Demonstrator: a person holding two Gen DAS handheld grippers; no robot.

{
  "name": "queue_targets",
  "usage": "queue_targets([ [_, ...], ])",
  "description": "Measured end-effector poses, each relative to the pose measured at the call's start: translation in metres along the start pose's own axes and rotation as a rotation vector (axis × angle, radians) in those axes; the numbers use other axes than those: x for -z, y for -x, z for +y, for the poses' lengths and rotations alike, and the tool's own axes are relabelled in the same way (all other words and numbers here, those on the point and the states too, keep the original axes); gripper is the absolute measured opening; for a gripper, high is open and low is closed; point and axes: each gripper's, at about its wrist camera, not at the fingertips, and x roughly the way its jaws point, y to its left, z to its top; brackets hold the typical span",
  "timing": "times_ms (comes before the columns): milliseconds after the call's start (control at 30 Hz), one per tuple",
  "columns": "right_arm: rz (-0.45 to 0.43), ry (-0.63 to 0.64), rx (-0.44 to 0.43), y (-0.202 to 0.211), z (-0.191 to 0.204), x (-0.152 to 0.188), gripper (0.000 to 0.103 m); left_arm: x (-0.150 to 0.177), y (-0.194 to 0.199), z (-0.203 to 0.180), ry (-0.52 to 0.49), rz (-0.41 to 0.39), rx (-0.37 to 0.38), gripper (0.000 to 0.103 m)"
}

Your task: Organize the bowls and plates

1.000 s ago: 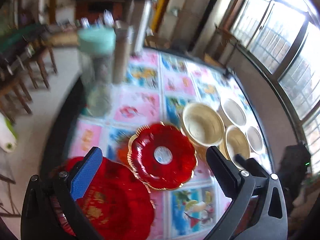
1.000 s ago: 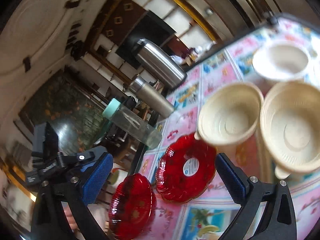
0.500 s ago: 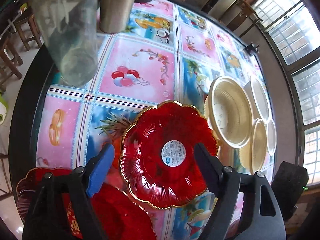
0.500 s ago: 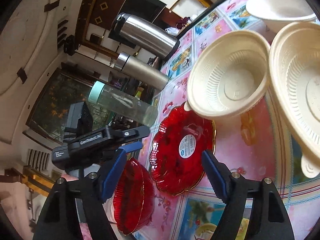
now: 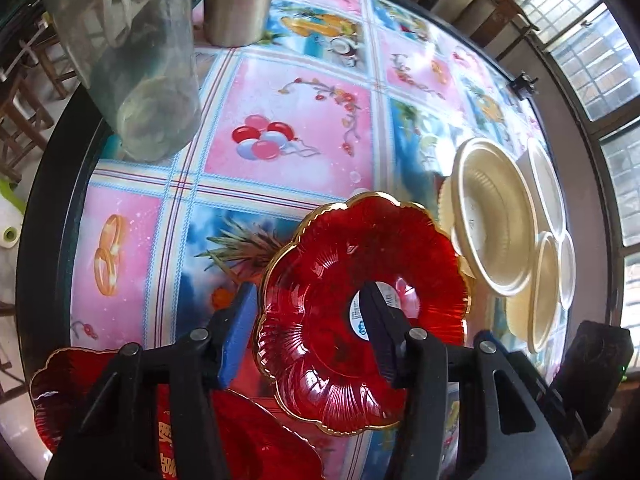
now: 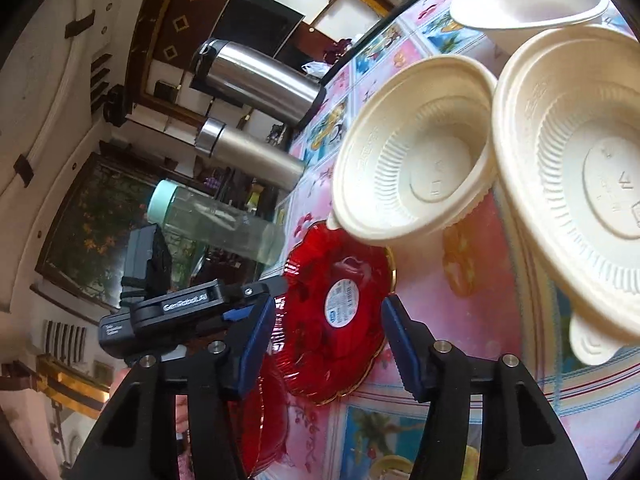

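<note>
Red scalloped plate (image 5: 362, 304): on the worktop (image 5: 296, 120), cream bowls (image 5: 494, 216) at its 2 o'clock. Left gripper (image 5: 310, 330) has descended within the last second; its open fingers now straddle the plate's near rim, not yet closed. Pickup looks imminent. Right gripper (image 6: 328, 338): open, empty.

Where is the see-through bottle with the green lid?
In the right wrist view the bottle stands near the table's edge, beside the slim steel flask and just beyond the red plate.

The bench (image 5: 304, 128), under a cartoon-print cloth, carries red plates (image 5: 360, 292) at 6 o'clock, cream bowls (image 5: 492, 216) at 3, flasks (image 5: 236, 4) and a clear bottle (image 5: 132, 48) at 11.
</note>
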Motion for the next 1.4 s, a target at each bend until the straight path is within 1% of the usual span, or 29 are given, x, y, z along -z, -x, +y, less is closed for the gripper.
queue_targets([
  [167,0.039,-0.045,0.047,-0.008,-0.011,-0.001,0.057,0.0,-0.009,-0.003,-0.01,0.016,-0.015,0.051],
  [233,0.053,-0.055,0.04,-0.012,-0.013,-0.001,0.057,0.001,-0.012,-0.004,-0.014,0.016,-0.019,0.051],
  [300,0.072,-0.063,0.028,-0.016,-0.014,-0.001,0.053,0.001,-0.014,-0.005,-0.015,0.02,-0.016,0.051],
  [333,0.08,-0.066,0.027,-0.018,-0.015,0.0,0.049,0.002,-0.015,-0.006,-0.016,0.021,-0.013,0.051],
  [400,0.084,-0.071,0.06,-0.02,-0.018,0.001,0.03,0.005,-0.015,-0.008,-0.024,0.016,-0.015,0.051],
  [433,0.084,-0.078,0.073,-0.021,-0.019,0.001,0.025,0.006,-0.015,-0.009,-0.03,0.011,-0.022,0.051],
  [467,0.083,-0.09,0.079,-0.021,-0.022,0.001,0.018,0.006,-0.015,-0.009,-0.03,0.007,-0.027,0.051],
  [500,0.08,-0.101,0.081,-0.02,-0.025,0.0,0.013,0.007,-0.014,-0.009,-0.027,0.001,-0.033,0.045],
  [533,0.078,-0.104,0.088,-0.02,-0.026,-0.001,0.011,0.007,-0.014,-0.008,-0.022,-0.006,-0.045,0.041],
  [567,0.076,-0.098,0.099,-0.02,-0.026,-0.001,0.008,0.007,-0.014,-0.007,-0.016,-0.015,-0.058,0.033],
  [600,0.072,-0.093,0.102,-0.02,-0.025,-0.001,0.008,0.007,-0.014,-0.006,-0.012,-0.019,-0.063,0.027],
  [633,0.07,-0.09,0.105,-0.02,-0.025,0.0,0.008,0.007,-0.013,-0.005,-0.01,-0.023,-0.075,0.023],
  [667,0.067,-0.088,0.108,-0.02,-0.024,0.0,0.008,0.008,-0.013,-0.003,-0.009,-0.026,-0.094,0.015],
  [700,0.066,-0.088,0.11,-0.02,-0.024,-0.001,0.008,0.008,-0.012,-0.003,-0.009,-0.028,-0.108,0.011],
  [767,0.069,-0.091,0.107,-0.02,-0.025,0.0,0.008,0.009,-0.01,-0.004,-0.015,-0.04,-0.128,0.007],
  [933,0.077,-0.092,0.097,-0.023,-0.025,-0.001,0.008,0.013,-0.004,-0.007,-0.026,-0.07,-0.168,0.007],
  [1033,0.071,-0.094,0.072,-0.02,-0.023,-0.001,0.008,0.015,0.003,-0.007,-0.006,-0.085,-0.154,0.007],
  [1167,0.083,-0.094,0.033,-0.019,-0.022,0.002,0.008,0.019,0.021,-0.004,0.009,-0.116,-0.134,0.007],
  [1267,0.087,-0.084,-0.004,-0.016,-0.017,0.004,0.008,0.023,0.038,-0.005,0.006,-0.144,-0.128,0.007],
  [1400,0.067,-0.048,-0.042,-0.01,-0.007,0.006,0.008,0.032,0.055,-0.004,0.0,-0.176,-0.123,0.007],
])
